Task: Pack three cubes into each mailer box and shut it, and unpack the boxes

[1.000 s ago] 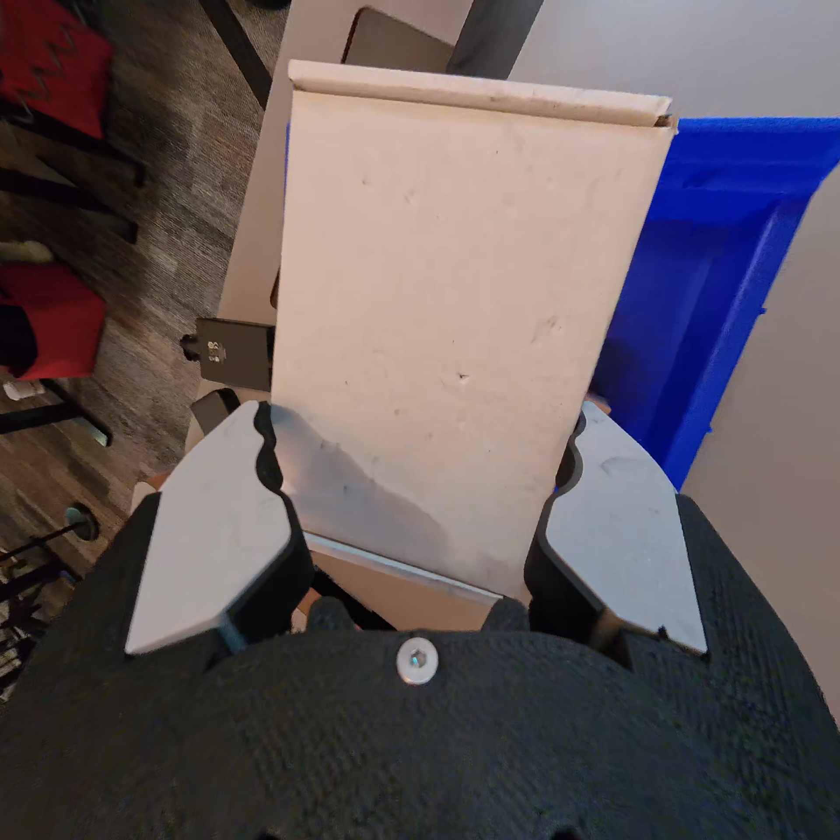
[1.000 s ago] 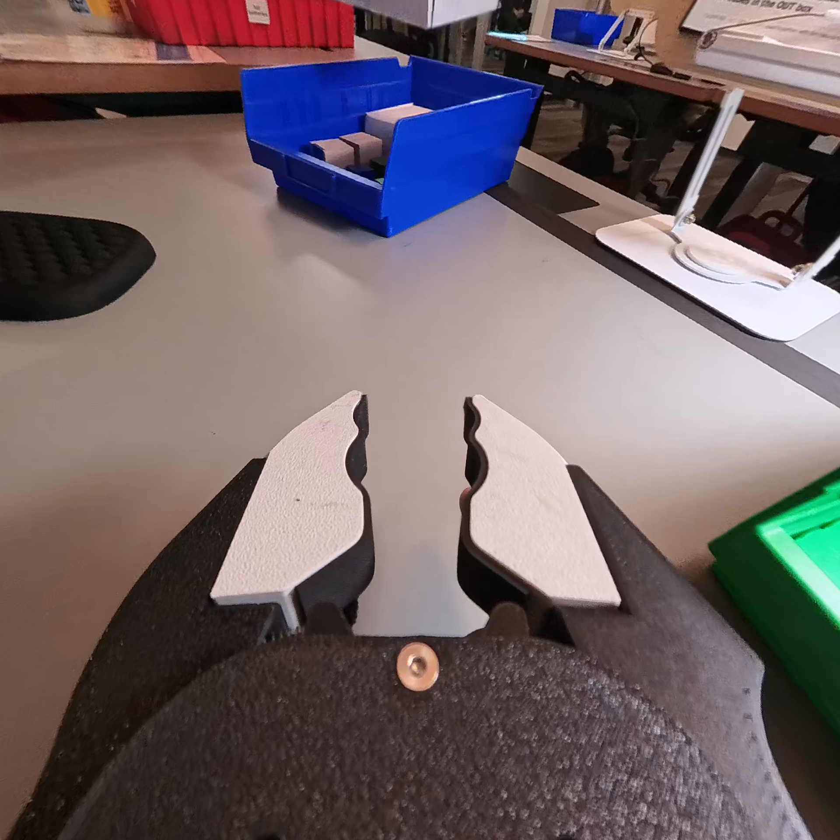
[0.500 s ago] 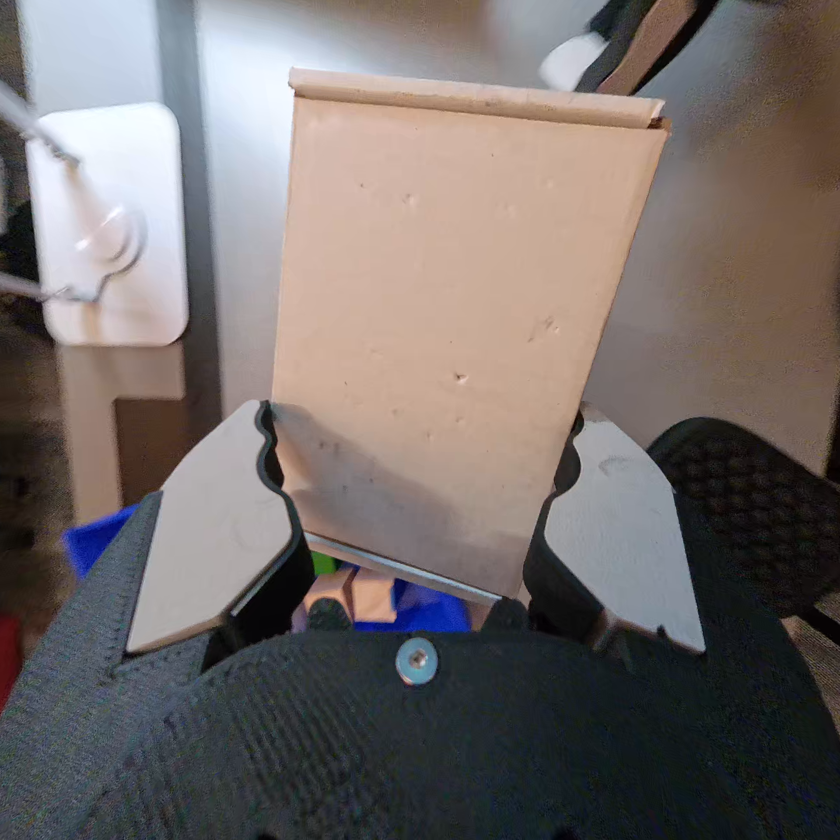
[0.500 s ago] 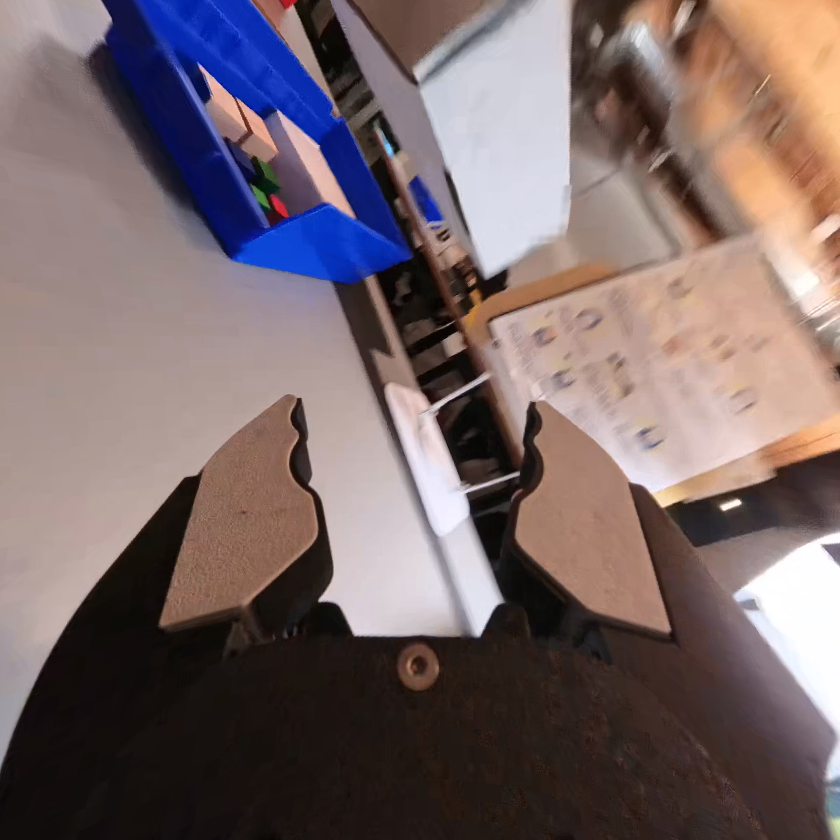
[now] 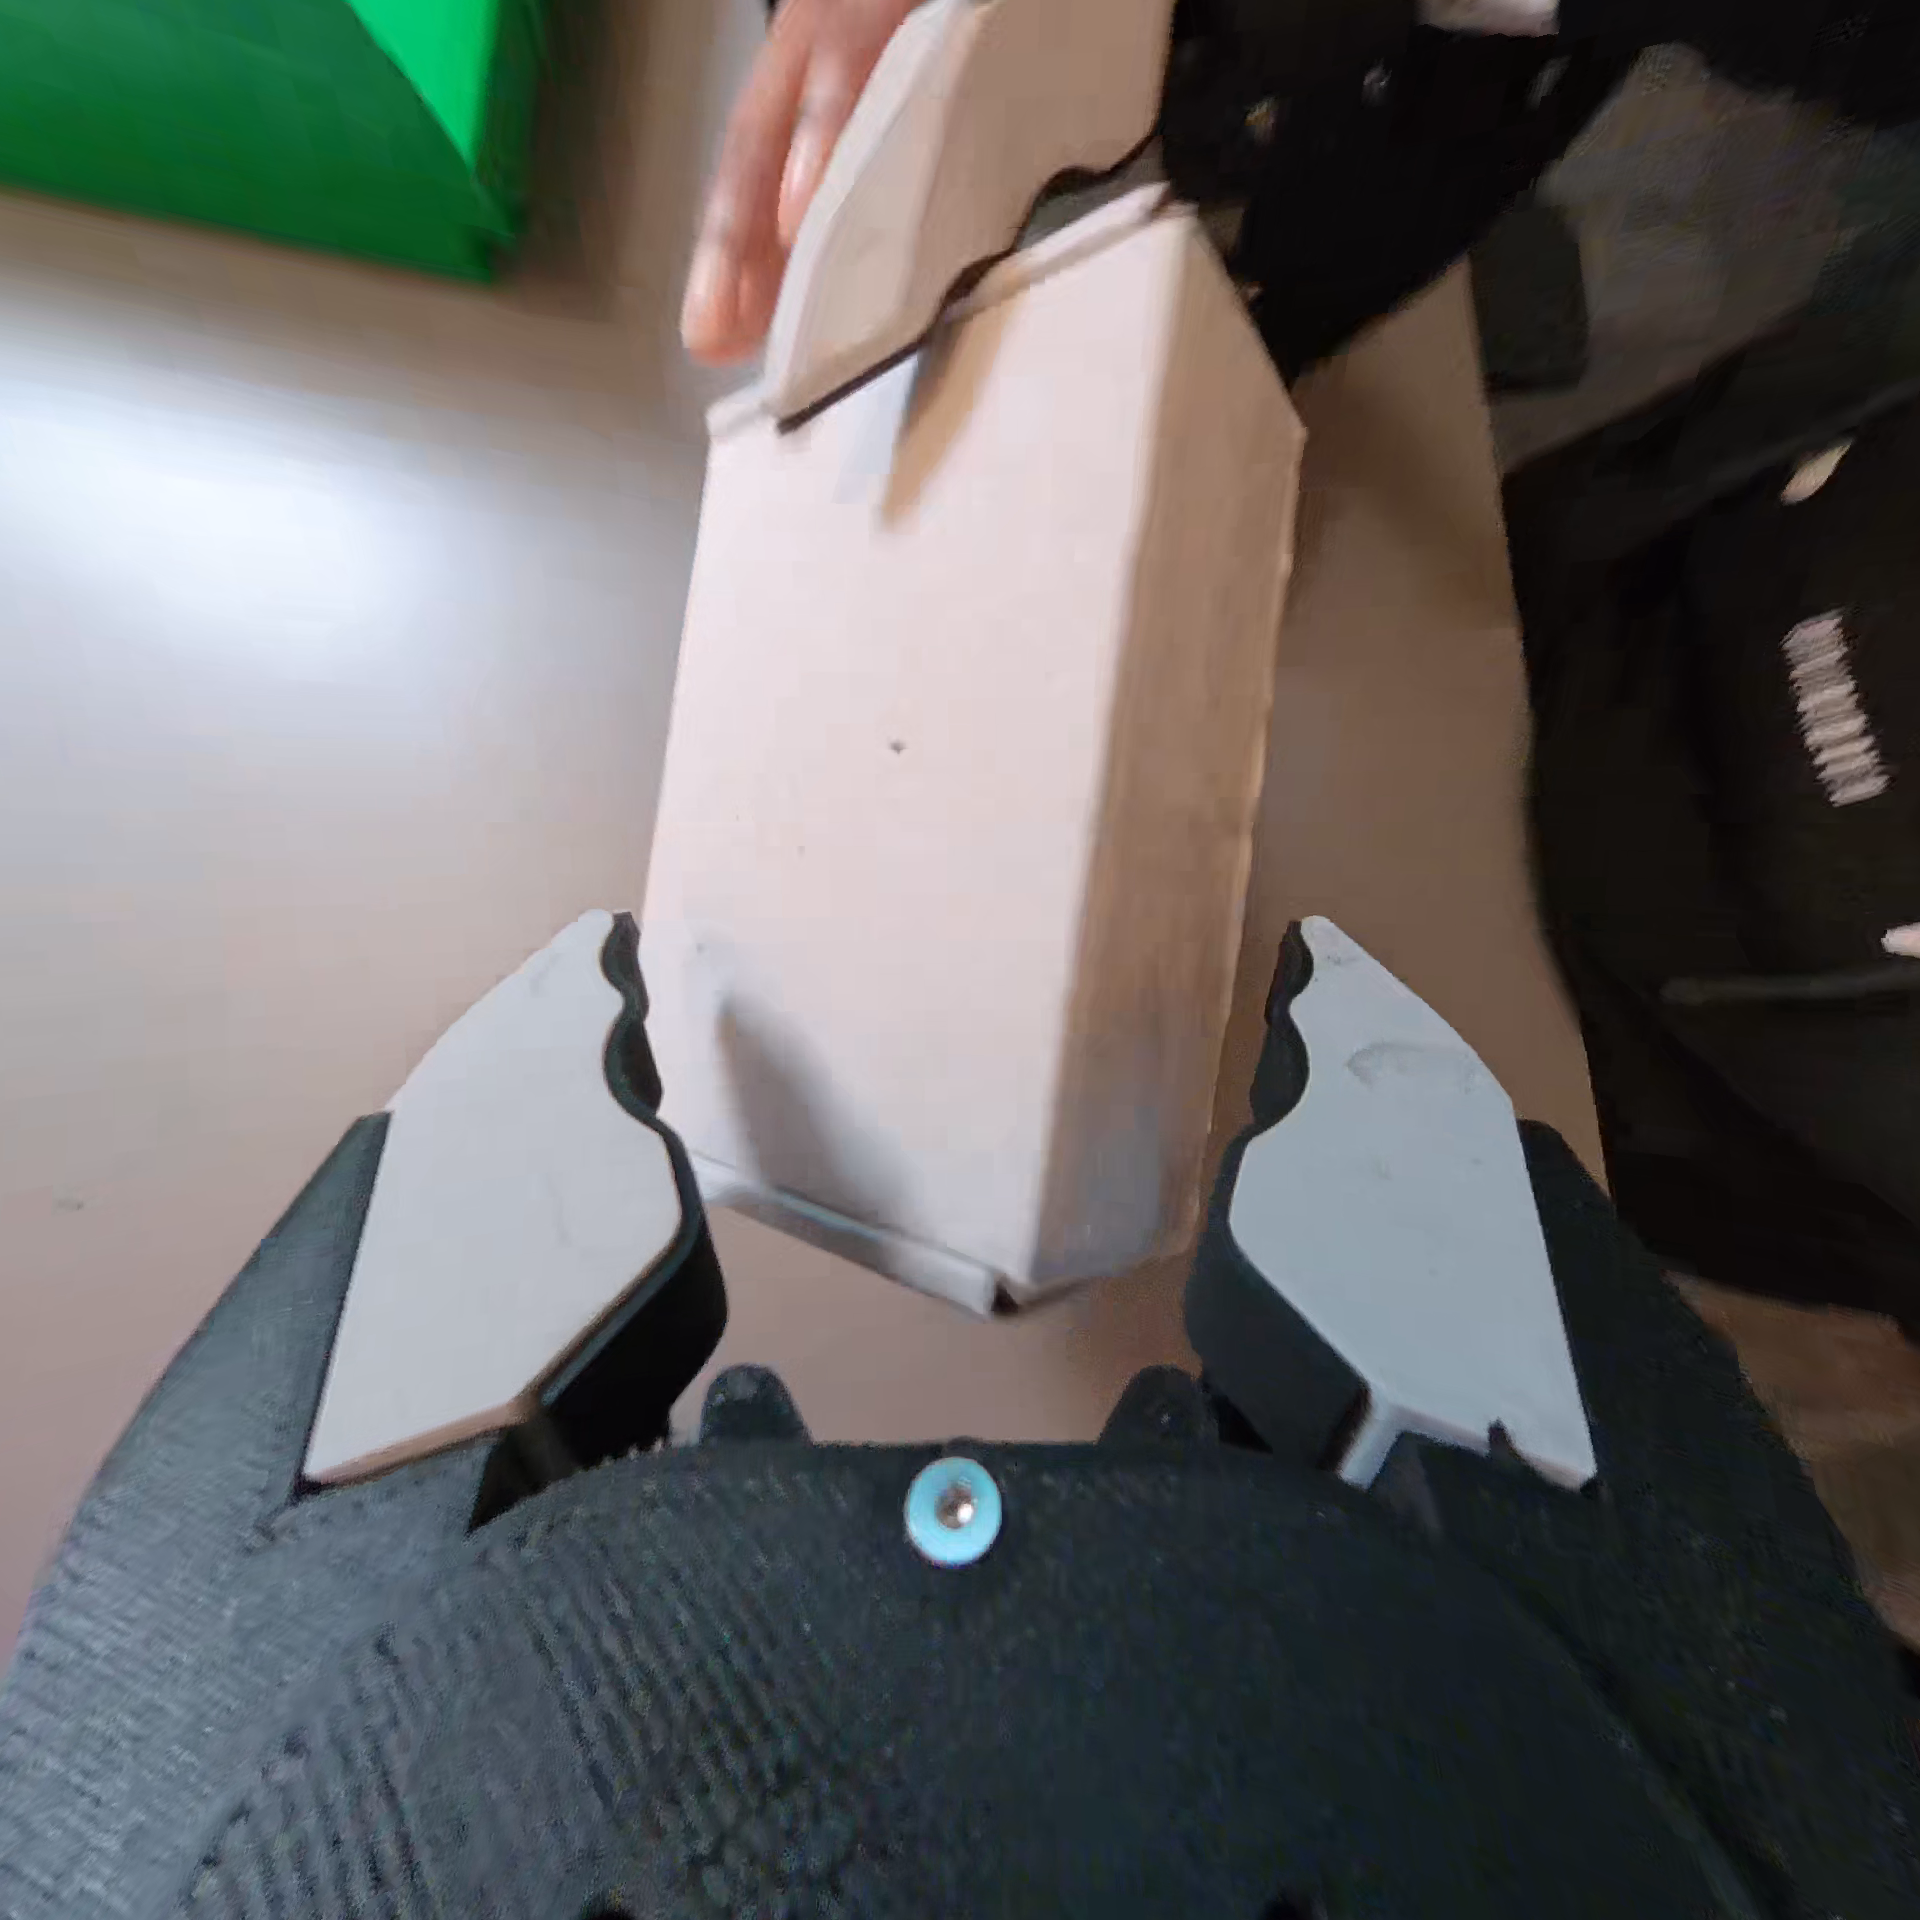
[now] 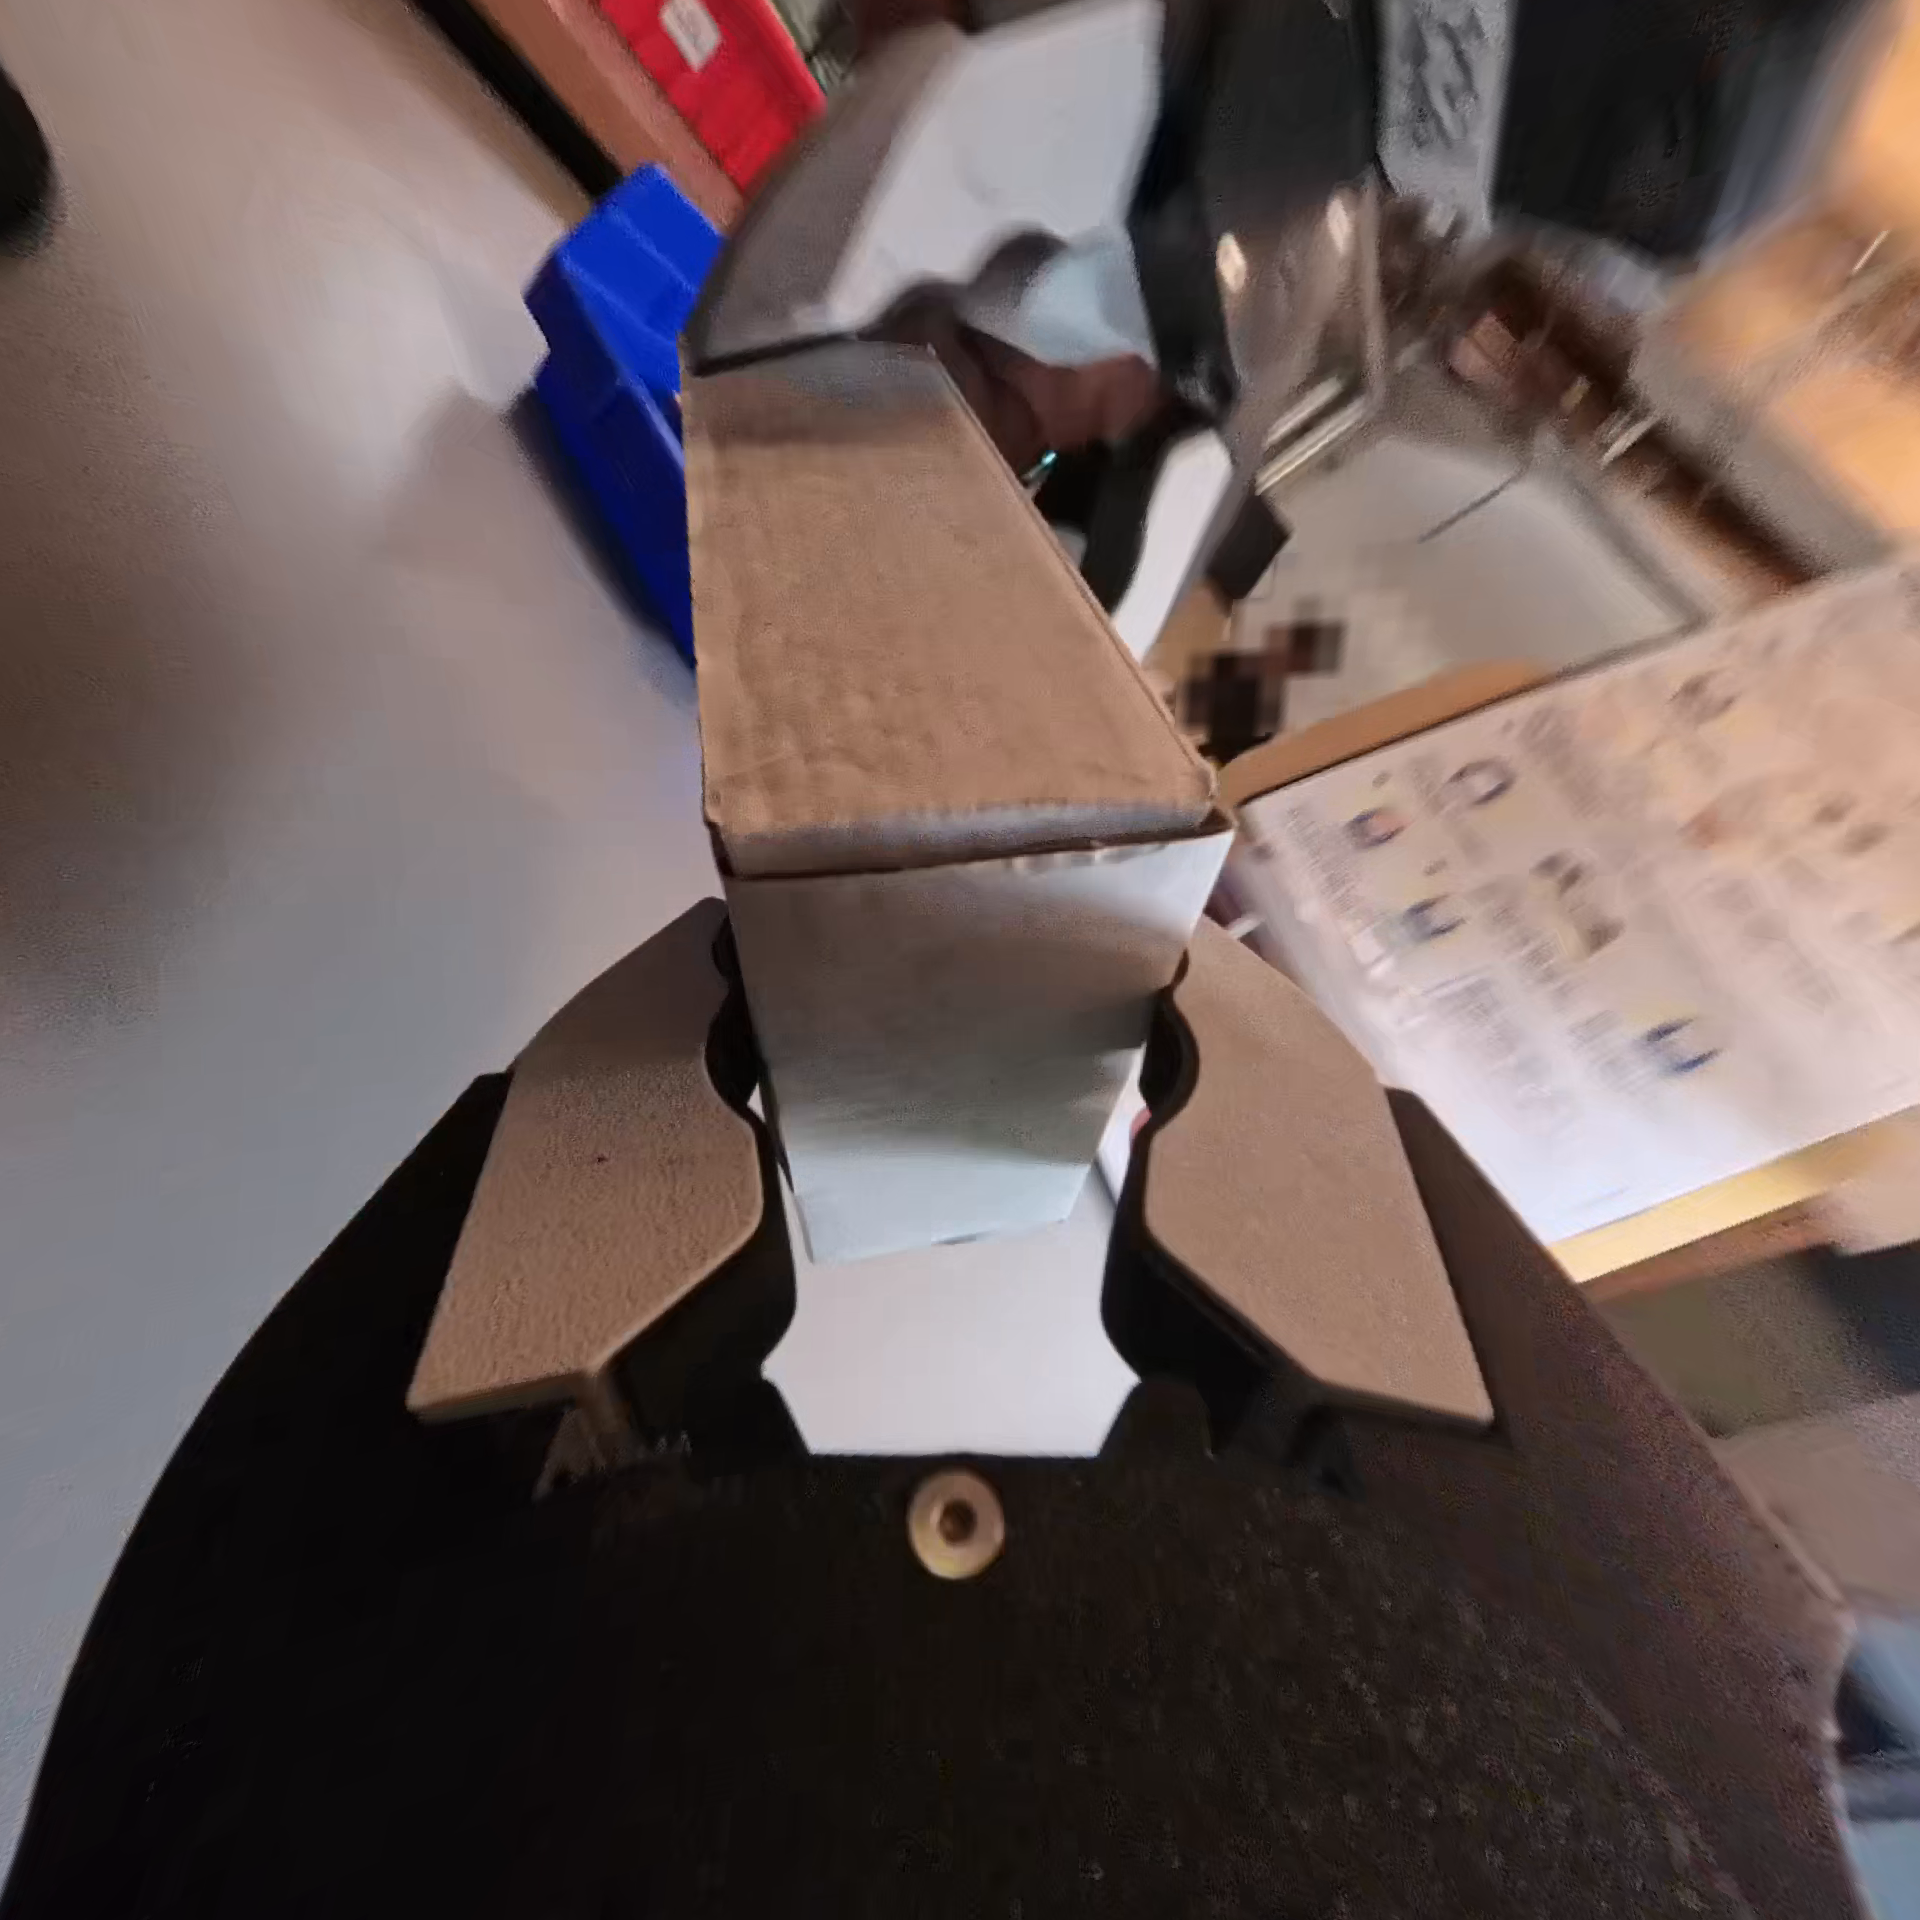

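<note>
The left claw [image 5: 951,1023] stands wide. Its left finger [image 5: 520,1174] touches the near left corner of the box [image 5: 966,748]; its right finger [image 5: 1392,1164] sits apart from the box's right face, with a visible gap. The left claw therefore does not clamp the box.

The box is a closed white cardboard mailer, held off the bench [image 5: 260,727] and tilted, its long axis running away from the left camera. Its far end lies between the fingers of the right claw [image 5: 997,239], seen there from the front and blurred. A hand [image 5: 769,177] shows just behind that claw.

In the right wrist view, the right claw [image 6: 951,997] is closed to the width of the box [image 6: 904,665]. Both fingers press the side faces at the near end. The brown underside faces up and the white end panel faces the camera. At the box's far end, one finger of the left claw [image 6: 935,208] shows, blurred.

A green bin [image 5: 260,104] sits on the bench at the upper left of the left wrist view. A blue bin [image 6: 623,384] sits on the bench [image 6: 260,727] beyond the box in the right wrist view. Its contents are hidden. A red bin [image 6: 727,73] shows farther back. A printed sheet [image 6: 1558,883] lies at the right, blurred.
</note>
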Available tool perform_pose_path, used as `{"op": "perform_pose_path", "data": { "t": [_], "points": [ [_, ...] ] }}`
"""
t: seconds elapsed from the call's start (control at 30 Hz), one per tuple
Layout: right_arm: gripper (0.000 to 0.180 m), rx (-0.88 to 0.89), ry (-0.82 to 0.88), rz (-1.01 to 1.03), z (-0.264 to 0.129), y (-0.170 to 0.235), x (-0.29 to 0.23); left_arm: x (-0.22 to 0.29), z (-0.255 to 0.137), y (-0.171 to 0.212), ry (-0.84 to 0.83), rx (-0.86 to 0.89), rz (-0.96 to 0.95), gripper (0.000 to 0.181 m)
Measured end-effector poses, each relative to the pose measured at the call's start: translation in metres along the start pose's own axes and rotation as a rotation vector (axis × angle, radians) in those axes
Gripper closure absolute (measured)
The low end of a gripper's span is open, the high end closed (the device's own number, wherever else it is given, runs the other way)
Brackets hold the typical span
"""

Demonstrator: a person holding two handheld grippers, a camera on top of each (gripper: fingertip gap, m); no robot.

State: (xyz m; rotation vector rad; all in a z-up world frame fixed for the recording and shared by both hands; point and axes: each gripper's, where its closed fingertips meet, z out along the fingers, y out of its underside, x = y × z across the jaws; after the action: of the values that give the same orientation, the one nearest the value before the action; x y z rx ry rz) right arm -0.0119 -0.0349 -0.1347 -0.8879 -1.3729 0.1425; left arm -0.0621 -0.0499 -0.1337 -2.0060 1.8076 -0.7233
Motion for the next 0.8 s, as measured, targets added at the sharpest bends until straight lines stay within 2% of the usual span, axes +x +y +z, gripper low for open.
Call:
{"op": "perform_pose_path", "data": {
  "t": [0.03,0.2,0.37,0.47,0.6,0.8],
  "points": [
    [0.106,0.005,-0.036,0.125,-0.007,0.004,0.002,0.003,-0.002,-0.007,-0.011,0.079,0.003,0.067],
    [0.106,0.055,-0.163,0.593,-0.038,0.023,0.006,0.010,-0.013,-0.022,-0.186,0.488,0.012,0.073],
    [0.106,0.111,-0.327,0.821,-0.045,0.018,-0.007,0.015,0.016,-0.019,-0.292,0.655,-0.033,0.082],
    [0.106,0.068,-0.434,0.839,-0.042,0.016,-0.027,0.022,0.034,-0.017,-0.301,0.663,-0.017,0.100],
    [0.106,-0.002,-0.494,0.840,-0.042,0.023,-0.042,0.022,0.054,-0.002,-0.264,0.607,-0.078,0.103],
    [0.102,-0.098,-0.391,0.806,-0.041,0.028,-0.027,0.017,0.070,0.019,-0.264,0.549,-0.173,0.104]
  ]
}}
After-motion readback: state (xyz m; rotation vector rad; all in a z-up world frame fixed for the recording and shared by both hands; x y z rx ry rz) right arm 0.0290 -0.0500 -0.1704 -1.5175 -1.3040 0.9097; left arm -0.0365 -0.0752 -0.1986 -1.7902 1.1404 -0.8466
